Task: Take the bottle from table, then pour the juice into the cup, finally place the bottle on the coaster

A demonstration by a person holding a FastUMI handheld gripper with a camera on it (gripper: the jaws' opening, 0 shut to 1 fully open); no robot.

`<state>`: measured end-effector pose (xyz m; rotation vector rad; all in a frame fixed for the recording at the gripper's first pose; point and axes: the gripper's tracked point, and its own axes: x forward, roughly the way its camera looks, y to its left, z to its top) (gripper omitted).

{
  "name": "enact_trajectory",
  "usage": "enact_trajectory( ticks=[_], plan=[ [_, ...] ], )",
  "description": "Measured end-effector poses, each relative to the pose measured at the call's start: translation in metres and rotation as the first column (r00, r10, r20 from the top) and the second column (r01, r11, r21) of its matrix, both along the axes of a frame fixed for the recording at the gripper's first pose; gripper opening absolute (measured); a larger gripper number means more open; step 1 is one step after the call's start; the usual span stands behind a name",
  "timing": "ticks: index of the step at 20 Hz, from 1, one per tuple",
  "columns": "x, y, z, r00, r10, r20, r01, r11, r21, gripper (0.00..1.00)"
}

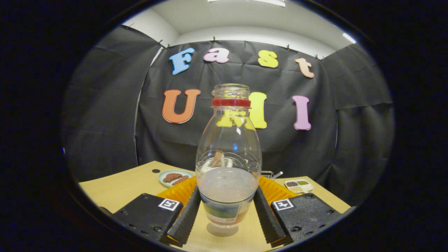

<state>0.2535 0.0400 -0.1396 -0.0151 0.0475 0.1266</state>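
A clear plastic bottle [228, 154] with a red neck ring and no cap stands upright between my fingers. Pale cloudy juice fills roughly its lower third. My gripper [226, 193] is shut on the bottle, one finger [185, 217] pressing its left side and the other finger [267, 217] its right side, low on the body. The bottle's base sits just over the wooden table [119, 192], with a small shadow under it; I cannot tell if it touches. Right behind the bottle lies an orange ribbed coaster [176, 191], showing on both sides of it.
A small pale plate [164, 182] with brown food pieces sits beyond the coaster to the left. A white divided tray [298, 185] of grains lies to the right, and a small metal item [271, 174] behind the bottle. Black cloth walls close the table's far side.
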Motion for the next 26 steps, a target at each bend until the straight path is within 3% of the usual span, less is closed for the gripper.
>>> enact_trajectory(
  ticks=[11,19,26],
  plan=[
    [0.048,0.006,-0.109,0.987,-0.004,-0.161,0.010,0.999,0.034,0.82],
    [0.059,0.010,-0.149,0.981,0.001,-0.194,0.008,0.999,0.045,0.83],
    [0.062,0.009,-0.155,0.985,-0.011,-0.175,0.017,0.999,0.035,0.83]
  ],
)
